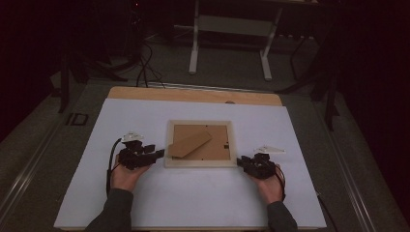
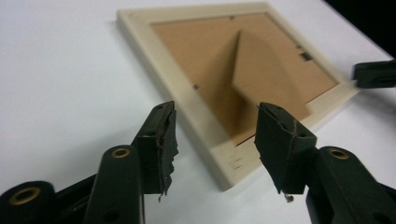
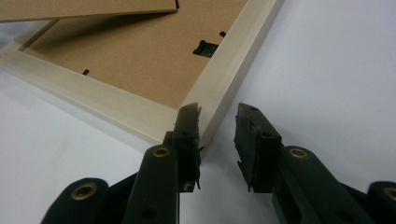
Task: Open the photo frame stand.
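A pale wooden picture frame (image 1: 199, 163) lies face down in the middle of the white sheet. Its brown backing board (image 1: 220, 137) faces up, with the easel stand (image 1: 189, 143) partly raised. My left gripper (image 1: 159, 153) sits at the frame's near left corner. In the left gripper view that gripper (image 2: 217, 109) is open wide and the corner of the frame (image 2: 224, 163) lies between the jaws, untouched. My right gripper (image 1: 240, 161) is at the near right corner. In the right gripper view this gripper (image 3: 217, 112) is open narrowly, and the frame (image 3: 93, 98) meets the left jaw at its corner.
A white sheet (image 1: 145, 203) covers a wooden table (image 1: 193, 94), whose far edge shows bare. Beyond it stand the white legs of a desk (image 1: 194, 53) and cables (image 1: 144, 67) on the dark floor. A small black hanger clip (image 3: 205, 47) sits on the backing.
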`<act>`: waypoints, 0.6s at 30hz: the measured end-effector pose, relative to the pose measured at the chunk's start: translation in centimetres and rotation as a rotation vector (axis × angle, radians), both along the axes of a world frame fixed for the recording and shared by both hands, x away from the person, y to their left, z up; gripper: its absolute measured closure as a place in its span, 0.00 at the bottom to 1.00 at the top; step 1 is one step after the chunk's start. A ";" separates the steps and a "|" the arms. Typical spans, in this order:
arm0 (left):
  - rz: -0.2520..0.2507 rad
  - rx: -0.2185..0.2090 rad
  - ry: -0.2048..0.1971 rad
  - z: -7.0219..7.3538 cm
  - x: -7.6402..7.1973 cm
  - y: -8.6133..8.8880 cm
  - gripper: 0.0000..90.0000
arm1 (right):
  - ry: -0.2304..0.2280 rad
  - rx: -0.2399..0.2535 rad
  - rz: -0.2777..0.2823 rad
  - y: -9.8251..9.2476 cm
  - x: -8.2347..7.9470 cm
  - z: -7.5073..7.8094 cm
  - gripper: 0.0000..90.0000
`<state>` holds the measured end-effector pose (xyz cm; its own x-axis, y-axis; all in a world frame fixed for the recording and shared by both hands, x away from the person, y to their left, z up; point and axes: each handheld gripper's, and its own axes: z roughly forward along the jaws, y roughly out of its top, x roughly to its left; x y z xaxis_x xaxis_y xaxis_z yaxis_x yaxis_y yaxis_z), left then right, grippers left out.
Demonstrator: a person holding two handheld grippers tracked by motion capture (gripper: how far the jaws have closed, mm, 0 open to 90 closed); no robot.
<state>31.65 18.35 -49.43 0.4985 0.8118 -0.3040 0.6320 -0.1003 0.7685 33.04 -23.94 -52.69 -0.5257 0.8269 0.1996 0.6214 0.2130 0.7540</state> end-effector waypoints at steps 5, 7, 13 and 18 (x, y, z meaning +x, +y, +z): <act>-0.026 -0.013 -0.021 1.1 0.2 -0.3 0.53 | -0.002 -0.002 0.001 0.1 0.0 0.0 0.77; -0.037 -0.014 -0.024 1.4 0.4 -0.5 0.53 | -0.003 -0.003 0.002 0.1 0.0 0.0 0.77; -0.091 0.017 -0.019 2.3 1.6 -2.0 0.52 | -0.017 -0.012 -0.008 0.0 -0.1 0.1 0.73; -0.090 0.019 0.023 2.5 3.2 -3.1 0.46 | -0.015 -0.007 -0.015 -0.2 -0.1 0.2 0.71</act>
